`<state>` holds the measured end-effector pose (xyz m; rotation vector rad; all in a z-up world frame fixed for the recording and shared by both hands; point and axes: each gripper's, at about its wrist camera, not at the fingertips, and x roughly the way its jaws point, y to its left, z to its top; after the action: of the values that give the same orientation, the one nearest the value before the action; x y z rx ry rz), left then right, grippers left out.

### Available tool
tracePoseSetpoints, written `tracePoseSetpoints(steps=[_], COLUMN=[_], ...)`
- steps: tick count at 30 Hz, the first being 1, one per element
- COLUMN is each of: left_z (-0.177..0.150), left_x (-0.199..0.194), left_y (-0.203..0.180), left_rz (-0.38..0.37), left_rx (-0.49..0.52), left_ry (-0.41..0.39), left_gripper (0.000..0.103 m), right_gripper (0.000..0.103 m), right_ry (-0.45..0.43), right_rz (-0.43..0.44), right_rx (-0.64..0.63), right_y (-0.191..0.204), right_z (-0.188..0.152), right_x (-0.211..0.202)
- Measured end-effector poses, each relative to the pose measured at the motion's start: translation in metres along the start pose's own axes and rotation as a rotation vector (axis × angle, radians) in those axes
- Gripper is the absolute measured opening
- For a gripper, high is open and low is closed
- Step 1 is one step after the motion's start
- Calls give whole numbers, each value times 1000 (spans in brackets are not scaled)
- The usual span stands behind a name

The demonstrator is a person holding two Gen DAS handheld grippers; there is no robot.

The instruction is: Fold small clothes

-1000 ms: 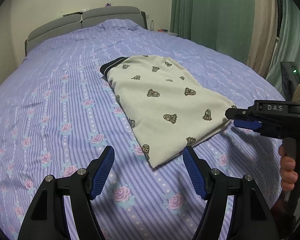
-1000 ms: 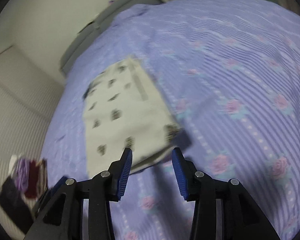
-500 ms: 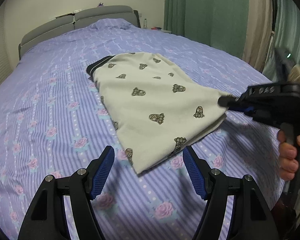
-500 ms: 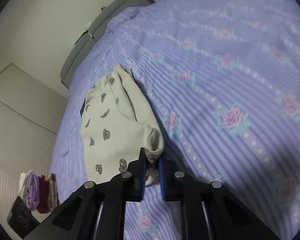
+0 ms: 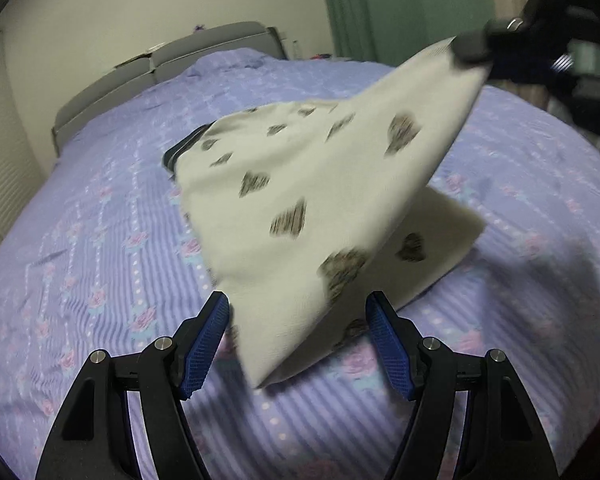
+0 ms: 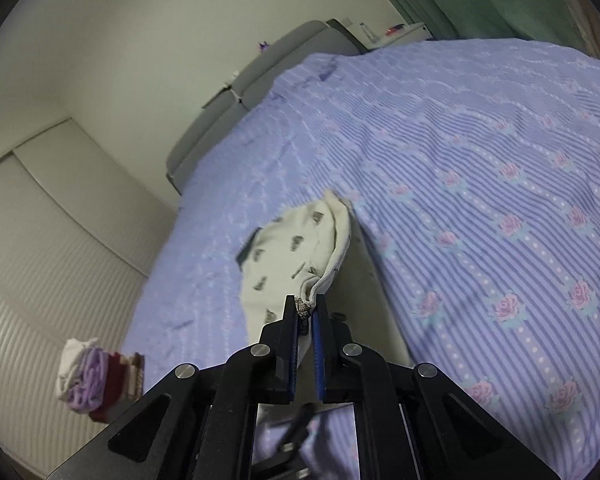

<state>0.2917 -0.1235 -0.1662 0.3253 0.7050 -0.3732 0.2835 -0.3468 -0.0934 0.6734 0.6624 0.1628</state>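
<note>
Bed [image 5: 100, 216] with lilac striped, rose-printed cotton cover fills both views; grey padded headboard [image 5: 160, 68] at the far end, green curtain [image 5: 400, 8] beyond it to the right.

Cream cotton garment with small dark printed figures [image 5: 300, 184] lies mid-bed, dark waistband end towards the headboard. Its near right corner is raised clear of the cover, so the cloth hangs as a slanted sheet; the layer under it lies flat on the bed. Image is motion-blurred here.

Right hand-held gripper [image 6: 306, 322]: jaws closed on the hem corner of the garment — a bunched edge of fabric shows between the blue pads. In the left wrist view it sits at upper right [image 5: 472, 50], holding that corner high.

Left hand-held gripper [image 5: 298, 344]: jaws wide apart, nothing between them, hovering just above the garment's near left corner; contact not evident.

Small stack of folded clothes, white, purple and dark red [image 6: 96, 376], sits at the bed's left edge, well apart from the work.

Step in hand, as judged: first fold under way, one corner lifted. Next move calls for the left hand-held gripper to close on the near left corner — then both corners carried together towards the waistband, kept level so the fold line stays straight.
</note>
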Motion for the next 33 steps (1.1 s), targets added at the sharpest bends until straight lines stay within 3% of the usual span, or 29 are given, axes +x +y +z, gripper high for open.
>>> tracePoseSetpoints(steps=[3,5,6,9,13,17,22,26,28,29,31,32,33], left_z=[-6,-12,-14,-21,-25,-31,-31,-33,-34,-35,-38,-40,-41], left_x=[-3,-7,-9,-15,-20,-16,-12,-9,-10,-11,-15,-19,-25], left_y=[18,34,41,55,56,60,58,59,58,58,58,59,61], left_rz=[43,73,80,70,112,102,104,101,97,97,118,103,78], left_rx=[-74,-136,-163,-230,-299,-381,-370,-386,-381,-371,-345,-337,-332], left_ry=[-1,2,1,-5,-13,18,27,38,51,53,74,78,79], left_gripper=[59,41,40,38,39,39,40,46,49,54,61,61,61], right_gripper=[8,8,8,8,8,8,8,8,8,9,24,39,45], right_ry=[-11,-7,1,35,85,138,148,107,130,140,155,151,127], right_rz=[11,5,1,-18,-77,-117,-166,-211,-235,-247,-257,-281,-306], right_rx=[0,-2,0,11,10,14,-55,-171,-179,-176,-164,-154,-148], right_y=[1,-1,-3,-14,-30,-47,-46,-26,-28,-32,-40,-43,-44], right_z=[1,0,-2,-12,-29,-44,-50,-48,-47,-48,-50,-51,-51], right_x=[-5,-4,-3,4,20,32,39,31,36,38,37,34,27])
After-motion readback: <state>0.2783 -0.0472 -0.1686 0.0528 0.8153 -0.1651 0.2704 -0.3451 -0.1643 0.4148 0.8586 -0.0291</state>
